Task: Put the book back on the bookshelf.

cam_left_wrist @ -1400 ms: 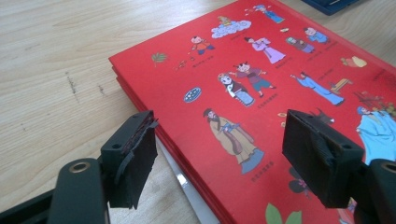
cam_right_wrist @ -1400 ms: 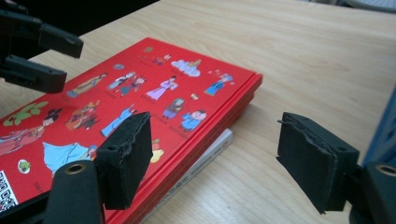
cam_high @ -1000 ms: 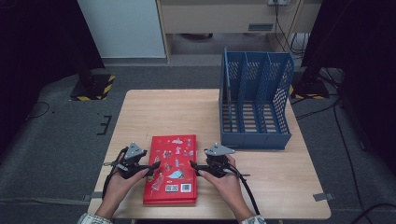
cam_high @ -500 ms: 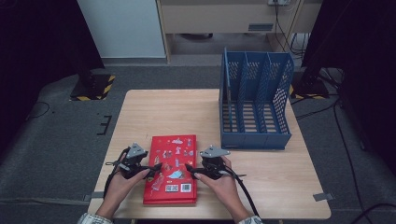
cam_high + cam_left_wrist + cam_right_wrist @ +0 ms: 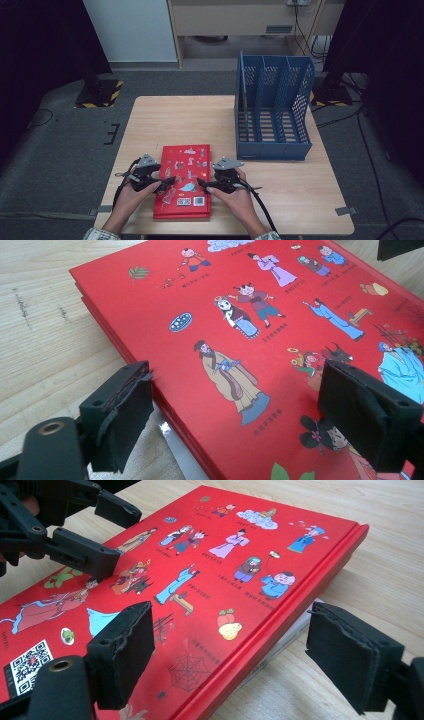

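Observation:
A red book (image 5: 185,172) with cartoon figures on its cover lies flat near the table's front edge, with more red layers stacked under it (image 5: 240,315). My left gripper (image 5: 167,181) is at the book's left edge. Its jaws have just been opening and now stand wide (image 5: 242,405), one pad beside the edge over the wood and the other above the cover. My right gripper (image 5: 202,184) is at the right edge, open (image 5: 235,647). It has one pad above the cover (image 5: 210,580) and one off the edge. The left gripper (image 5: 75,530) also shows in the right gripper view.
A blue file rack (image 5: 272,115) with upright dividers stands at the table's back right. The wooden table (image 5: 175,120) has bare room behind the book and at the front right. Cables trail from both grippers toward the front edge.
The right gripper has edged slightly left toward the cover. The left gripper stays at the left edge, and the book has not moved.

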`<state>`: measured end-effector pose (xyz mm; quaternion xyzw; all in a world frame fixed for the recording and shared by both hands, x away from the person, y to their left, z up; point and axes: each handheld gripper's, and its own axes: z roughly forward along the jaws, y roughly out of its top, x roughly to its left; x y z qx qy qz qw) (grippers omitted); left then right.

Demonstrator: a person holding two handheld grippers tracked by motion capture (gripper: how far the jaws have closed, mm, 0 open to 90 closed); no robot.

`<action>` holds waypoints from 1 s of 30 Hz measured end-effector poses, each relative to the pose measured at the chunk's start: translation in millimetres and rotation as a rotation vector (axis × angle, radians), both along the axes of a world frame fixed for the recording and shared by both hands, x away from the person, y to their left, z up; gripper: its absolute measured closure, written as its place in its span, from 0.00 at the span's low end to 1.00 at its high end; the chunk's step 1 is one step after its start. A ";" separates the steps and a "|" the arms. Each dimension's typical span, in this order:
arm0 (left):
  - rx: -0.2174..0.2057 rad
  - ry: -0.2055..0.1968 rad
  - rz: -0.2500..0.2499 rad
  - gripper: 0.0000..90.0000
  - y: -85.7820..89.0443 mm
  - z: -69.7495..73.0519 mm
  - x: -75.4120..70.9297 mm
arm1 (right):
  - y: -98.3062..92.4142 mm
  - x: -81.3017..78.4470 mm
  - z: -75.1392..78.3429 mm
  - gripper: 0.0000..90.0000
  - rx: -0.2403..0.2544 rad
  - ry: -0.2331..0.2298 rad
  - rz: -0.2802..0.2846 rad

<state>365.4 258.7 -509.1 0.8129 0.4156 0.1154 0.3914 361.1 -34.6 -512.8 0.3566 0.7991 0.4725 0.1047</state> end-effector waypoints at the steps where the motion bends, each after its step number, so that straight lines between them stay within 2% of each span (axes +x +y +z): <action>1: -0.002 0.002 0.001 0.15 -0.1 0.0 -0.1 | 0.2 0.0 -0.2 0.21 0.000 0.001 0.002; 15: -0.007 -0.009 -0.040 0.17 -6.5 0.1 0.4 | 0.4 -1.5 -3.1 0.19 -0.009 0.023 0.010; 20: -0.005 -0.010 -0.040 0.17 -6.8 0.1 0.3 | -2.4 -0.9 -8.1 0.16 -0.010 0.050 0.007; 26: -0.001 -0.011 -0.044 0.15 -8.0 -0.2 0.1 | -3.0 2.7 -11.6 0.15 0.025 0.100 0.009; 30: 0.001 -0.010 -0.047 0.14 -8.3 -0.3 0.3 | -3.4 5.4 -13.7 0.14 0.039 0.117 0.014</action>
